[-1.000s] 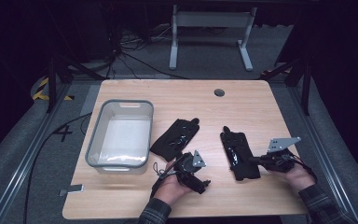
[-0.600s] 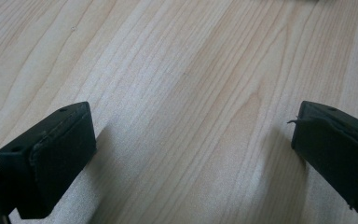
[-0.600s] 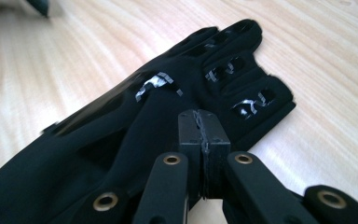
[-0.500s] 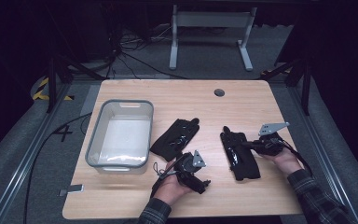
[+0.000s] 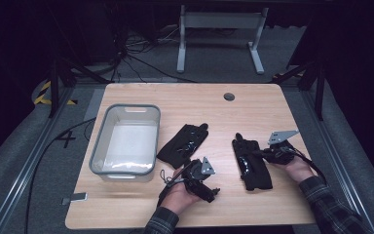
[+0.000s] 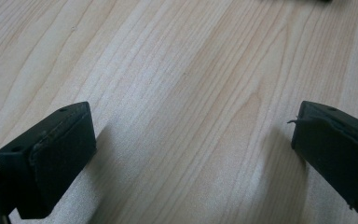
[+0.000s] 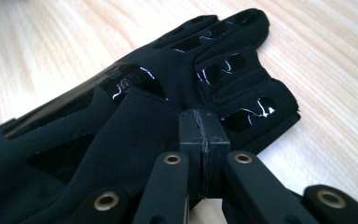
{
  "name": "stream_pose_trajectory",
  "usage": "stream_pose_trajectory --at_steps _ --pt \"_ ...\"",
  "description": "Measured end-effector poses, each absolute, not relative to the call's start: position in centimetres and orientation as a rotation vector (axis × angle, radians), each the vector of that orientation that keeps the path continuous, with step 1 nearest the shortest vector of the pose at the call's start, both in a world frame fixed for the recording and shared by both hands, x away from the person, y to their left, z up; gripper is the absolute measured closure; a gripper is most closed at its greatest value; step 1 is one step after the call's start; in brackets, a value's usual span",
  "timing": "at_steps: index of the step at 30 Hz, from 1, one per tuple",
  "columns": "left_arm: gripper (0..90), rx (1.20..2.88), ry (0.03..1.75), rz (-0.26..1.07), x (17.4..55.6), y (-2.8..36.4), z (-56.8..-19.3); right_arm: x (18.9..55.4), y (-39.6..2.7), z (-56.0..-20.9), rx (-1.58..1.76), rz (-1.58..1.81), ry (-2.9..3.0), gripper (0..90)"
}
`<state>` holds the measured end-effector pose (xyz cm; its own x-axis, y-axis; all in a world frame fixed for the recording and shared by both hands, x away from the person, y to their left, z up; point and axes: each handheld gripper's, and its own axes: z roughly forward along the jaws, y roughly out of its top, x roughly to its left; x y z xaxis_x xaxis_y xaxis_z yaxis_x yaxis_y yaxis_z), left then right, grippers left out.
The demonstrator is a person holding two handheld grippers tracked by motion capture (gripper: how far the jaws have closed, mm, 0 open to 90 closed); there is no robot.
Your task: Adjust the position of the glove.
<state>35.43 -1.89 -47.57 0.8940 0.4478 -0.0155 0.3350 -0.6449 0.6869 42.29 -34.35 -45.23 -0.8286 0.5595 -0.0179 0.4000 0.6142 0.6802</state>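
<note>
Black glove (image 7: pixel 135 107) lies just beyond the right gripper's (image 7: pixel 204 133) closed, empty fingers, while the left gripper's (image 6: pixel 191 154) fingers gape over bare bench (image 6: pixel 177 70).

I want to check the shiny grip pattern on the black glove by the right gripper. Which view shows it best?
The right gripper view: the right-hand glove lies close up there, its glossy printed strips on fingers and palm plain, just past the shut jaws. The high view shows that glove small and dark beside the right gripper. The left gripper view gives bare table between open jaws.
</note>
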Motion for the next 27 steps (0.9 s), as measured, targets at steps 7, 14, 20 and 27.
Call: stream_pose_trajectory --at_steps 7,14,20,27 --pt "0.0 2.328 0.559 0.2 35.4 -1.9 -47.6 40.6 -35.6 -45.2 0.807 1.026 2.624 90.0" --pt "0.0 2.328 0.558 0.2 35.4 -1.9 -47.6 38.6 -36.5 -45.1 0.867 0.996 2.603 89.9" --pt "0.0 2.327 0.557 0.201 35.4 -1.9 -47.6 37.8 -36.8 -45.0 0.87 0.998 2.598 87.5" --pt "0.0 2.327 0.557 0.201 35.4 -1.9 -47.6 37.2 -37.5 -44.2 0.879 1.038 2.559 74.3"
